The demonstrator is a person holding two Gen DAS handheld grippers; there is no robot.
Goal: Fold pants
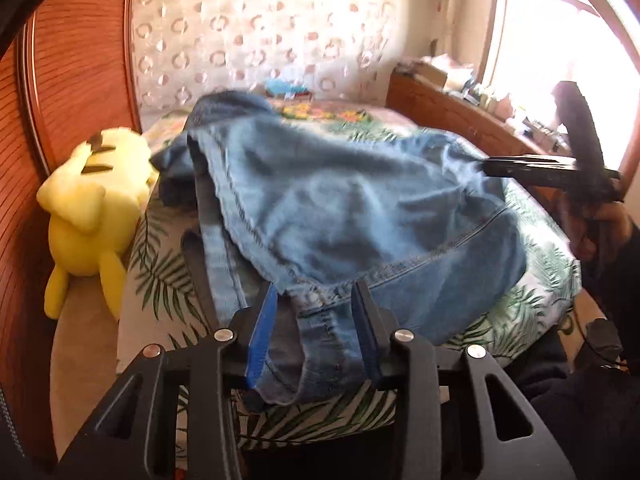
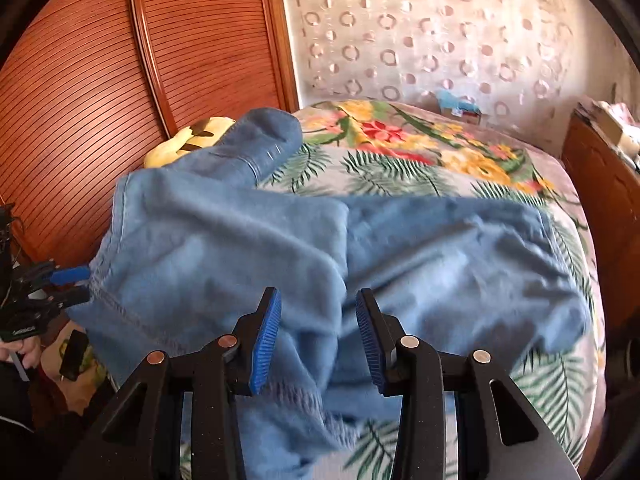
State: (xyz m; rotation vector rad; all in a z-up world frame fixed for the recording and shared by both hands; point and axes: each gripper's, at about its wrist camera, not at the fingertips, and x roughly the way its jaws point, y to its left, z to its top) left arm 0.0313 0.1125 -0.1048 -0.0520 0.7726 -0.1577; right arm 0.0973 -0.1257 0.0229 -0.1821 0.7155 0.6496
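Blue jeans (image 1: pixel 340 208) lie crumpled across the flowered bed cover (image 1: pixel 532 292). My left gripper (image 1: pixel 316 330) is at the near edge, its blue pads either side of the stitched waistband; the denim lies loose between them, with room on both sides. In the right wrist view the jeans (image 2: pixel 240 248) spread over the bed cover (image 2: pixel 400 152), one leg end reaching far left. My right gripper (image 2: pixel 318 336) hovers open over a fold and hem, gripping nothing. The right gripper (image 1: pixel 486 166) shows side-on at the jeans' right edge. The left gripper (image 2: pixel 80 285) sits at their left edge.
A yellow plush toy (image 1: pixel 92 216) leans between the bed and the slatted wooden wardrobe (image 1: pixel 80 80). A wooden cabinet (image 1: pixel 440 108) with clutter stands on the right under a bright window (image 1: pixel 560 40). A small box (image 2: pixel 460 106) sits by the padded headboard. A hand (image 1: pixel 600 232) holds the right gripper.
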